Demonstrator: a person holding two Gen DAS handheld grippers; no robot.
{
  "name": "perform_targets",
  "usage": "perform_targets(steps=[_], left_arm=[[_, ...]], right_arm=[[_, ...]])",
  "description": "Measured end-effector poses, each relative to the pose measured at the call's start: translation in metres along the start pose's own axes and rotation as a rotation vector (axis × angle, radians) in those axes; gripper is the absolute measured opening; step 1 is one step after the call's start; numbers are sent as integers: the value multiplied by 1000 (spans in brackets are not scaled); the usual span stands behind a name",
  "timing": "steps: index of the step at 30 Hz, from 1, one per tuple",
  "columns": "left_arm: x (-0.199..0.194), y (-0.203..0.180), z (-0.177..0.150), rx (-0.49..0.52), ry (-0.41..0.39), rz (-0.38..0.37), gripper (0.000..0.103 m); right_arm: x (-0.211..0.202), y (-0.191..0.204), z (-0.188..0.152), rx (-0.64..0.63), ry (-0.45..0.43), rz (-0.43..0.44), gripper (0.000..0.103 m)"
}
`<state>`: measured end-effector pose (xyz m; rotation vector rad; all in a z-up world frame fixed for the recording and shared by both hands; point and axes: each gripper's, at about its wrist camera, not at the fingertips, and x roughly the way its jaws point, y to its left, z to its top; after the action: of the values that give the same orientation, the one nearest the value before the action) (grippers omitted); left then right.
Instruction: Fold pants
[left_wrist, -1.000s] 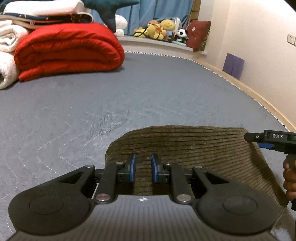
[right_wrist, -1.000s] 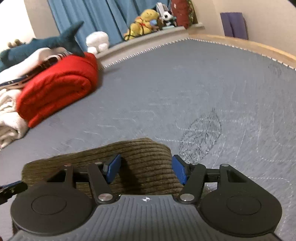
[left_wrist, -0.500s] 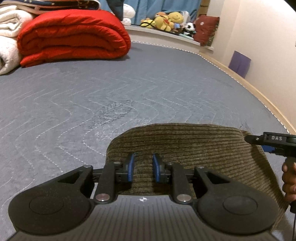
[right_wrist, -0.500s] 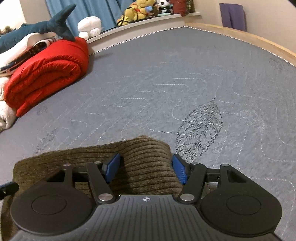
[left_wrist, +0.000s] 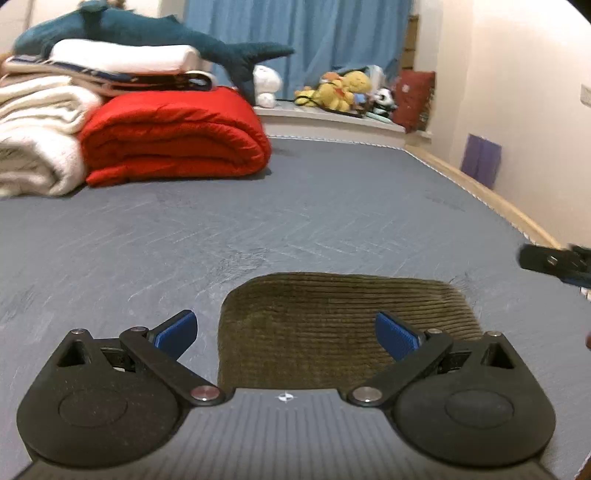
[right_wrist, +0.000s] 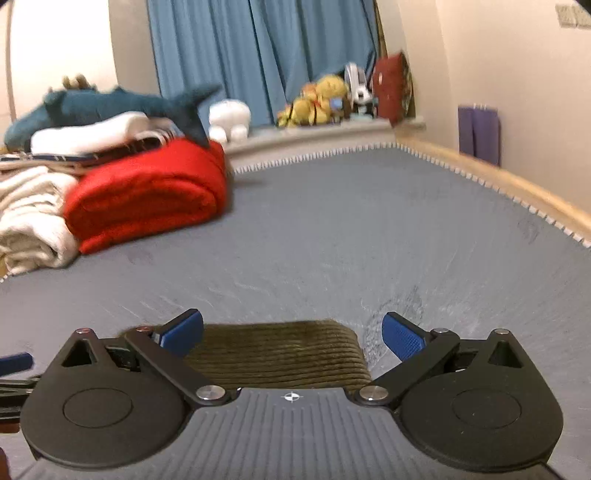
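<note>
The olive corduroy pants (left_wrist: 332, 328) lie folded into a compact block on the grey quilted bed (left_wrist: 258, 221). My left gripper (left_wrist: 286, 334) hovers above their near edge, its jaws opening wide, blue pads clear of the cloth. In the right wrist view the same pants (right_wrist: 280, 350) show below my right gripper (right_wrist: 291, 334), whose jaws are also opening, with nothing pressed between them. The right gripper's tip (left_wrist: 554, 260) pokes in at the right edge of the left wrist view.
A rolled red duvet (left_wrist: 173, 136), white blankets (left_wrist: 33, 147) and a blue plush shark (left_wrist: 147, 33) are piled at the far left of the bed. Stuffed toys (left_wrist: 340, 90) line the window ledge. The wooden bed rim (right_wrist: 517, 184) runs along the right.
Both grippers let go of the pants, their jaws spread wide, and both lifted up and back. The pants now lie flat on the bed.
</note>
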<state>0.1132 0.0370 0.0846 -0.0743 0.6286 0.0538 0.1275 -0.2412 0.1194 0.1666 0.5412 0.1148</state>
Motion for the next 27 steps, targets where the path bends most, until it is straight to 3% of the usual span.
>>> perform_targets(steps=[5,8,12,15,17,19,23,27], left_arm=[[-44,-10,-7,1,34,65,103],[-69,-15,-26,2,58,59,103],[-88,-22,-59,-53,97,24,103],[-82,-28,-83,-43,135,2,103],[-72,-31,-91,-18,195,19,103],[-64,-32,-91,-21,207,9,103],[-52,-32,-89,-17,221,22,103],[-47,-35,-88,-18,225,20,103]], right_arm=[[-60,13,3,0,11,-50,102],[-87,10,-6,17,39,-32,102],[-116,4,-42,-30,56,-48,102],[-116,-3,-80,-51,76,-60,102],[-105,-3,-101,-71,140,-70,102],[-98,-7,-106,-25,201,-69,102],[-96,-2,-105,-90,156,-84,102],[-87,-4,-110,-96,201,-96,102]])
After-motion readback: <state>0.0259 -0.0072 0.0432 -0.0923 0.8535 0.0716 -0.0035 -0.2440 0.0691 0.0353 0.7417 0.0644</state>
